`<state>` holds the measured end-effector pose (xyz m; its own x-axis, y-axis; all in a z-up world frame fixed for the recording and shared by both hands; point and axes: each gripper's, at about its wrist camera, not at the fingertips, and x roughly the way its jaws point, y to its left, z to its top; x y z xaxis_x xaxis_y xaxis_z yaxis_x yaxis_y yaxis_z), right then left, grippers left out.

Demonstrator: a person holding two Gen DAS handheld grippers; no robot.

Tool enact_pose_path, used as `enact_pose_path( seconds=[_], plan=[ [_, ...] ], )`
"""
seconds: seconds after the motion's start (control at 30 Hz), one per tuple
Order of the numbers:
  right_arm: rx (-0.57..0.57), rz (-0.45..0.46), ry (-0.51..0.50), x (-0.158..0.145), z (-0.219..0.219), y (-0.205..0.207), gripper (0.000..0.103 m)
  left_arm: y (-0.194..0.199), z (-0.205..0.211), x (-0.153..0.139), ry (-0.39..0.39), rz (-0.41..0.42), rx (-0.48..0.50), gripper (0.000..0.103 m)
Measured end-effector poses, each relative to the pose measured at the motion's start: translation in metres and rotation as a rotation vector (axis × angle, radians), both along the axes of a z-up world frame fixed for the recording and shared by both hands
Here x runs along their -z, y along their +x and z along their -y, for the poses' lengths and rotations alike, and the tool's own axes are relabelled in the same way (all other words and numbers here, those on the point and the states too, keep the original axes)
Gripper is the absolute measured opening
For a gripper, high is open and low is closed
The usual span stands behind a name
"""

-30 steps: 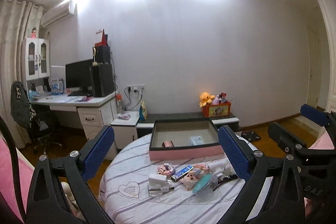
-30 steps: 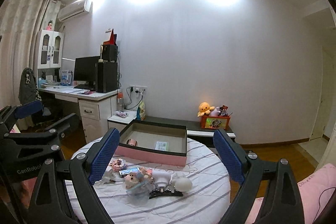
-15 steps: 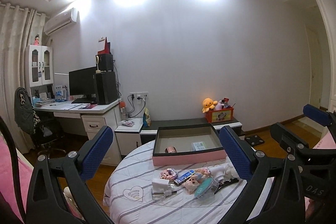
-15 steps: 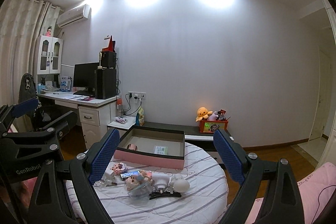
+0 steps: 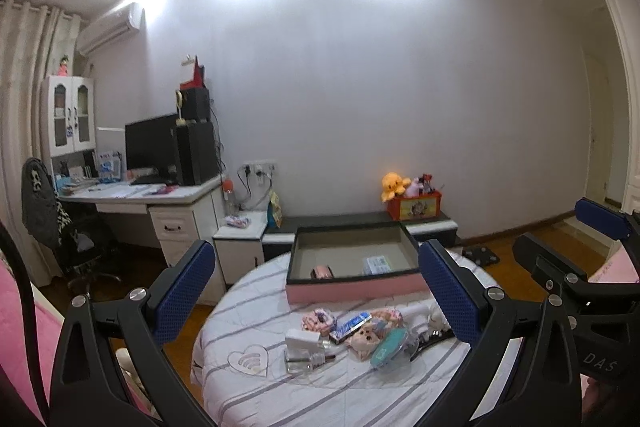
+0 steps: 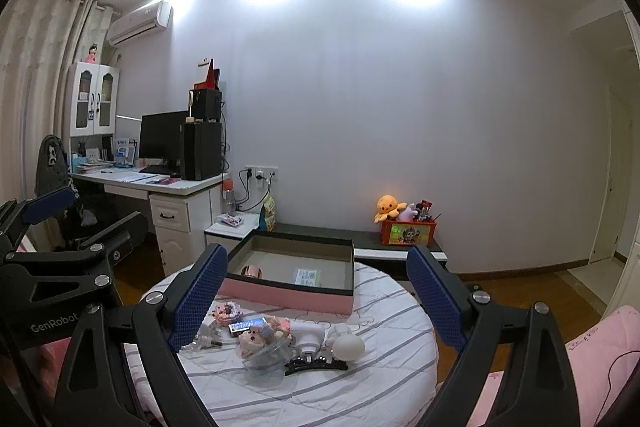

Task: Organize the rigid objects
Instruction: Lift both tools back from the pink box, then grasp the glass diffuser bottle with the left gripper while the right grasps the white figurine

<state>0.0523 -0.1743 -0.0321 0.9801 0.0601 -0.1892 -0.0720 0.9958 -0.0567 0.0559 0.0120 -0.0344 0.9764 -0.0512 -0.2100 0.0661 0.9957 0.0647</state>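
A pink box with a dark rim (image 5: 356, 289) (image 6: 288, 297) stands at the back of a round table with a striped white cloth (image 5: 360, 391) (image 6: 380, 379). In the box lie a small pink roll (image 5: 322, 271) and a label card (image 5: 378, 262). In front of it lies a cluster: a white charger (image 5: 302, 339), a blue bar (image 5: 350, 323), a small plush toy (image 5: 366, 339), a teal round case (image 5: 388, 349), a black hair clip (image 6: 316, 366), a white egg-shaped thing (image 6: 348, 347). My left gripper (image 5: 316, 291) and right gripper (image 6: 316, 297) are both open, empty, held above and short of the table.
A white desk (image 5: 160, 195) with a monitor and speakers stands at the left wall, with a chair (image 5: 48, 211) beside it. A low dark bench (image 5: 360, 223) with an orange plush and a red box runs behind the table. Pink bedding (image 6: 600, 355) lies at the right.
Both grippers have pulled back and risen a little, so the table and box look smaller and lower in both views. The jaws stay open. Nothing on the table has moved.
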Motion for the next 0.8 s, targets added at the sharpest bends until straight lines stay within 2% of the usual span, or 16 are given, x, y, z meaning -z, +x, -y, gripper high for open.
enact_pose_path(
  seconds=[0.17,0.33,0.57,0.8],
  plan=[
    [-0.012,-0.078,0.002,0.020,-0.002,0.024,0.093,0.031,-0.014,0.026,-0.039,-0.117,0.036,0.103],
    [0.002,-0.169,0.015,0.049,0.005,0.050,0.093,0.062,-0.031,0.065,-0.037,-0.232,-0.009,0.103],
    [0.036,-0.285,0.030,0.090,0.017,0.081,0.093,0.110,-0.044,0.140,-0.087,-0.464,0.001,0.103],
    [0.066,-0.403,0.034,0.132,0.029,0.104,0.093,0.152,-0.042,0.194,-0.097,-0.618,-0.010,0.103]
  ],
)
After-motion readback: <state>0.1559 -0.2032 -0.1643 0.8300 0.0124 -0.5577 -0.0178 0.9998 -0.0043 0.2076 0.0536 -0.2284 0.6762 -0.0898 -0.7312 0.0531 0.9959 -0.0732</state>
